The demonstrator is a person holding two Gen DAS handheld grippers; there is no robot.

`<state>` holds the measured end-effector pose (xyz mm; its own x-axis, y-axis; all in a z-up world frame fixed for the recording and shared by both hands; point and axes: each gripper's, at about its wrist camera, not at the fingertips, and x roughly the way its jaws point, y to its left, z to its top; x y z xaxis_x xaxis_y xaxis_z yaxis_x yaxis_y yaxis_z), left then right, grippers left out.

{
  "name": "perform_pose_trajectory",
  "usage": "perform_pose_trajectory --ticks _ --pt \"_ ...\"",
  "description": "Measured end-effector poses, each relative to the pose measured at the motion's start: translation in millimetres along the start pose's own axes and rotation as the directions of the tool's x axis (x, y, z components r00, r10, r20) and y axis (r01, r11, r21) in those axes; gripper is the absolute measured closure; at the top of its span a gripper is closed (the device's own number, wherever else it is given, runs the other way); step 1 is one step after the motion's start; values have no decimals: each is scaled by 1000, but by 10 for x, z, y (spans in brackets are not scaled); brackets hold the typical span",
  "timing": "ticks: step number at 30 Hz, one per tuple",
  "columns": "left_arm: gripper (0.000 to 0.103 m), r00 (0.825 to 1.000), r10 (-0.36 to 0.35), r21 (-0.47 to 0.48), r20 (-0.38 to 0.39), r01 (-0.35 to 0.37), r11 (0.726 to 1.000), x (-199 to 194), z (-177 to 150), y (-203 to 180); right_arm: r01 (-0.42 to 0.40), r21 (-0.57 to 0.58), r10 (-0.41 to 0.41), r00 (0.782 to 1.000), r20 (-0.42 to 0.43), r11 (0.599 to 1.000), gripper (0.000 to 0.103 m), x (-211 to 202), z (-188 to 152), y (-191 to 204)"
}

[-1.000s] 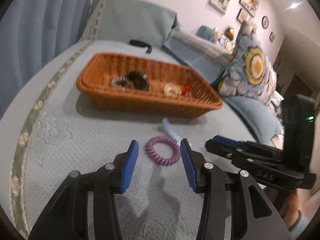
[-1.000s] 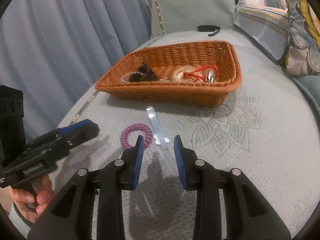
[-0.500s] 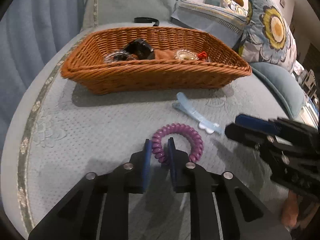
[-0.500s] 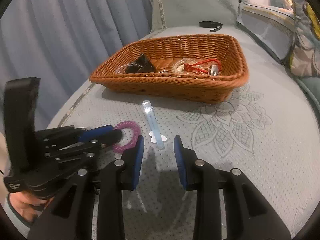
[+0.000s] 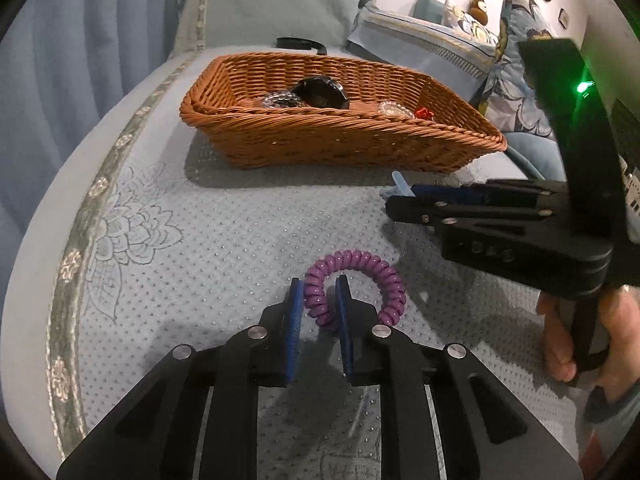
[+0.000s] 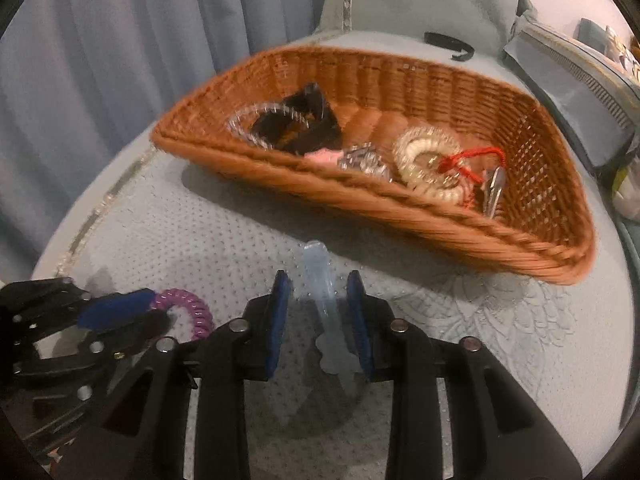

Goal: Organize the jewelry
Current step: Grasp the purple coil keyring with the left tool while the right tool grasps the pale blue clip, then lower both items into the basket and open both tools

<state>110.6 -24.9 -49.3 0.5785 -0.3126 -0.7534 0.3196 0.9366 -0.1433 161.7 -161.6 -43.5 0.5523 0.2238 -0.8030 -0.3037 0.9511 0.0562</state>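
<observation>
Right, the left gripper [image 5: 318,294] has its blue-padded jaws nearly closed, pinching one side of the purple spiral coil hair tie [image 5: 357,286]. The rest of the loop bulges out toward two o'clock of the jaws, over the pale blue dotted bed cover [image 5: 208,248].

Over to the right gripper [image 6: 320,292]: jaws partly open, one on each side of the translucent light-blue plastic hair clip [image 6: 326,312], which lies flat on the bed cover pointing toward twelve o'clock. The pads are just beside the clip, and I cannot tell whether they touch it. In that view the left gripper sits at nine o'clock with the purple tie in its tips.

Moving outward, the brown woven wicker basket [image 6: 400,200] lies at twelve to one o'clock beyond the clip, resting on the bed. Inside it: a dark tortoiseshell claw clip [image 6: 300,124] at its left, a clear beaded bracelet [image 6: 244,120] around it, a cream coil hair tie [image 6: 428,164] with a red cord [image 6: 472,160] to the right, and a silver clip [image 6: 494,192] at the far right. A black band [image 5: 298,43] lies on the bed beyond the basket, at twelve o'clock.
</observation>
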Motion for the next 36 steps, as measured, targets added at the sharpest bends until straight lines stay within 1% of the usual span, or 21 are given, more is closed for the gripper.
perform_pose_trajectory --ticks 1,2,5,8,11,14,15,18,20,25,28,33,36 --pt "88 1000 -1 -2 2 1 1000 -3 -4 1 5 3 -5 1000 2 1000 93 -21 -26 11" --pt "88 1000 -2 -4 2 2 1000 -3 -6 -5 5 12 -5 1000 0 1000 94 -40 -53 3" --pt "88 1000 -2 5 2 2 1000 -17 -21 -41 7 48 -7 1000 5 999 94 -164 -210 -61" --pt "85 1000 8 26 0 -8 1000 -29 -47 -94 3 83 -5 1000 19 997 94 -330 -426 -120" --pt "86 1000 29 49 6 -29 998 -30 -75 -153 2 101 -7 999 47 995 94 -496 -641 -146" --pt "87 998 55 71 15 -56 996 -18 -81 -209 -21 103 12 996 89 994 94 -605 -728 -158" --pt "95 998 54 80 19 -56 995 -19 -85 -231 -26 105 16 995 99 994 94 -640 -722 -167" --pt "95 999 38 74 34 -41 996 -40 -75 -235 -53 113 37 990 139 992 94 -734 -708 -216" --pt "95 998 23 67 61 -27 997 -80 -70 -241 -59 113 41 987 153 992 94 -800 -708 -218" --pt "95 990 -15 43 141 9 999 -278 -16 -254 -71 118 47 980 193 990 94 -939 -685 -238" --pt "95 983 -23 55 185 13 998 -405 36 -308 -75 118 48 975 215 990 94 -1016 -663 -225" --pt "95 967 -35 50 252 23 998 -590 271 -356 -70 123 35 963 267 990 94 -1170 -448 -277" --pt "95 956 -19 49 294 5 999 -683 451 -352 -55 114 19 956 294 992 94 -1235 -163 -347"
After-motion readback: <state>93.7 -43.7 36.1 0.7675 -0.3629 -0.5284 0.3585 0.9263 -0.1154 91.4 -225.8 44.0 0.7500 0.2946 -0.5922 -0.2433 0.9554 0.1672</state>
